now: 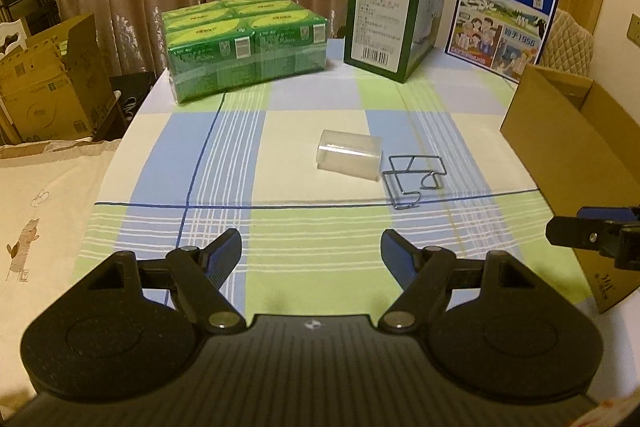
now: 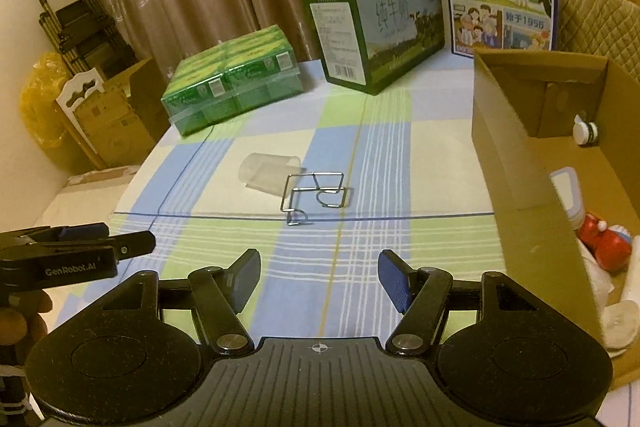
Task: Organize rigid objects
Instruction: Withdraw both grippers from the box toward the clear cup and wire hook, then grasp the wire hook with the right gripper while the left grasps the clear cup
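Note:
A clear plastic cup (image 1: 349, 155) lies on its side on the checked tablecloth (image 1: 280, 131), with a bent wire rack (image 1: 414, 181) just right of it. Both also show in the right wrist view, the cup (image 2: 269, 174) and the wire rack (image 2: 316, 195). My left gripper (image 1: 311, 251) is open and empty, well short of them. My right gripper (image 2: 319, 277) is open and empty, near the front of the table. An open cardboard box (image 2: 520, 155) stands at the right and holds a red toy (image 2: 604, 241), a small white bottle (image 2: 585, 133) and other items.
A green shrink-wrapped pack (image 1: 246, 45), a green milk carton box (image 1: 394, 19) and a blue milk box (image 1: 504, 11) stand along the table's far edge. Curtains hang behind. Cardboard boxes (image 1: 44, 83) sit on the floor at left.

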`<control>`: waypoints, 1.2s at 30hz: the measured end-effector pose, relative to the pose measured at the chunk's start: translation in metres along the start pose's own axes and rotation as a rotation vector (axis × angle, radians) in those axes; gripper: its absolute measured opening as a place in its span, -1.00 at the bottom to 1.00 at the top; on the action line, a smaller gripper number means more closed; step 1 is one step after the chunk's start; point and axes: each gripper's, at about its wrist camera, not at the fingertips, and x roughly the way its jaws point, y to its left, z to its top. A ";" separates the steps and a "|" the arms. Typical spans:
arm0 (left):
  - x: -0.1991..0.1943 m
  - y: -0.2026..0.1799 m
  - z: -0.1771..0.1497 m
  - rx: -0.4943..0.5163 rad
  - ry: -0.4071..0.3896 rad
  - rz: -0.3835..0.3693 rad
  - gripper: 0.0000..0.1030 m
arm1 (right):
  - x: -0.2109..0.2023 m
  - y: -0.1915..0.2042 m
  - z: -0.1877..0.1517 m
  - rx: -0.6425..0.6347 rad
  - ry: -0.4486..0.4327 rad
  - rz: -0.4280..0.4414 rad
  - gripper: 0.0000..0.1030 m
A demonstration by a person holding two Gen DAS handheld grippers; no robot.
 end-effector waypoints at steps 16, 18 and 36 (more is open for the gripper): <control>0.069 0.033 0.028 -0.038 -0.041 0.024 0.56 | 0.087 0.013 0.008 -0.043 -0.040 0.010 0.63; 0.079 0.036 0.033 -0.042 -0.040 0.023 0.62 | 0.106 0.011 0.012 -0.034 -0.036 -0.003 0.64; 0.119 0.045 0.046 -0.028 0.007 0.037 0.73 | 0.188 -0.002 0.035 -0.083 0.008 -0.057 0.24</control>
